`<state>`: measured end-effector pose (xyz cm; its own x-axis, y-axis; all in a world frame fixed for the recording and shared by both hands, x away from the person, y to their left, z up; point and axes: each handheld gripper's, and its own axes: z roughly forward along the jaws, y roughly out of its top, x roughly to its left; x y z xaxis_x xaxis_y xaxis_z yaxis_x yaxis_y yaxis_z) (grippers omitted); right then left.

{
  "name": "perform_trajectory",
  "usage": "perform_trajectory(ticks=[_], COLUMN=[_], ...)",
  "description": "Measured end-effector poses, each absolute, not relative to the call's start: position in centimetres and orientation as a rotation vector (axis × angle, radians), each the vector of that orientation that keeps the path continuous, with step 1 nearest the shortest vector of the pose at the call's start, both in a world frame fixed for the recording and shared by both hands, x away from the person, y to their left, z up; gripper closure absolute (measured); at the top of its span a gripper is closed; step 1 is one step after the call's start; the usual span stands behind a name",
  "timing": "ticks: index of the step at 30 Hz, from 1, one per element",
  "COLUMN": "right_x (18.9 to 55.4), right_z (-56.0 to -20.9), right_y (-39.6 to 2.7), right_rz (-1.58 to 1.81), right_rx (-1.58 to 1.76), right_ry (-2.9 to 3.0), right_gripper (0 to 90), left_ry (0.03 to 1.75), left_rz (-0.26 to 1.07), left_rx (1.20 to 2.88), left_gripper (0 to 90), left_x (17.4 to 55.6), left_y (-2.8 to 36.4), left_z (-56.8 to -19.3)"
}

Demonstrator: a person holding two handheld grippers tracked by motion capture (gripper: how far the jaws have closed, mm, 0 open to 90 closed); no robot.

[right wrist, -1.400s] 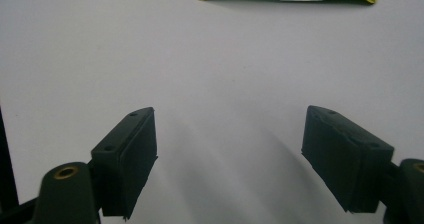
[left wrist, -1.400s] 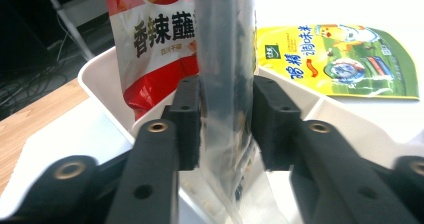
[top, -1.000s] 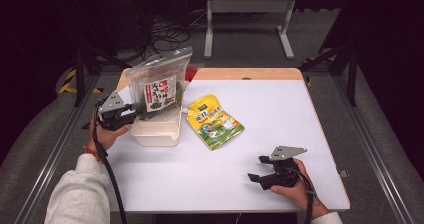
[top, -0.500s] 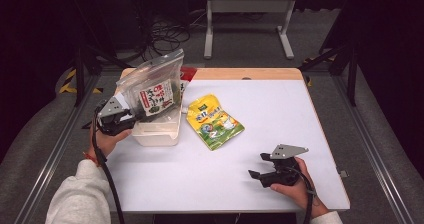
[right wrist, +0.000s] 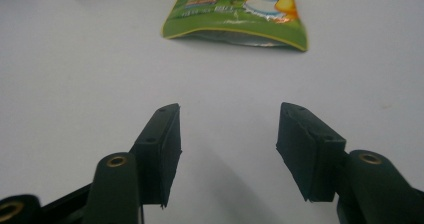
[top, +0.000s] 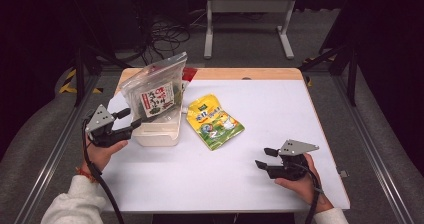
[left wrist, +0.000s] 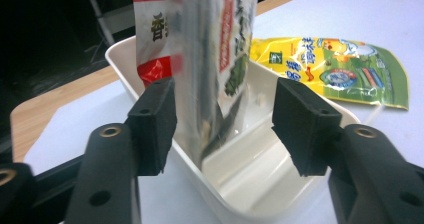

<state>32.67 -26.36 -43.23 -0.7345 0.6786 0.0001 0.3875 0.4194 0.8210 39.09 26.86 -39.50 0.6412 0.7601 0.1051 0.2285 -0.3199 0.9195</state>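
Two grippers on the white table (top: 280, 109), both with jaws spread. Left gripper (top: 131, 120) sits at the near-left corner of the white tub (top: 157, 132); the seaweed pouch (top: 155, 94) stands upright in the tub, its lower edge between the open jaws, not pinched as far as the left gripper view shows. Right gripper (top: 265, 158) rests near the front-right, holding nothing. Yellow-green snack bag (top: 214, 121) lies flat just right of the tub.

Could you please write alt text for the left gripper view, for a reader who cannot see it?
A clear seaweed snack bag stands with its lower end in a white plastic tub, between the open black jaws of the left tongs. A yellow-green snack pouch lies flat on the white table beyond the tub.
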Motion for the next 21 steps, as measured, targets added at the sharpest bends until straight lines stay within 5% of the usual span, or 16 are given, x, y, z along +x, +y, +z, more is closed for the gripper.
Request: perform_trajectory(ticks=[11,15,21], right_x=[33.8,35.0,37.0], right_z=[-42.9,-42.7,-42.7], right_y=[-26.4,-26.3,-24.8], right_rz=[1.233,1.279,1.257], right_rx=[0.958,0.997,0.982], right_ry=[2.300,2.259,2.274], right_gripper=[46.2,54.6,52.3], left_ry=[0.754,0.718,0.651], left_rz=[0.626,0.566,0.492], left_rx=[1.864,1.953,2.055], left_gripper=[35.5,33.1,28.7], left_x=[34.5,32.7,30.5], left_y=[25.8,24.0,21.3], left_z=[-39.8,-41.4,-43.4])
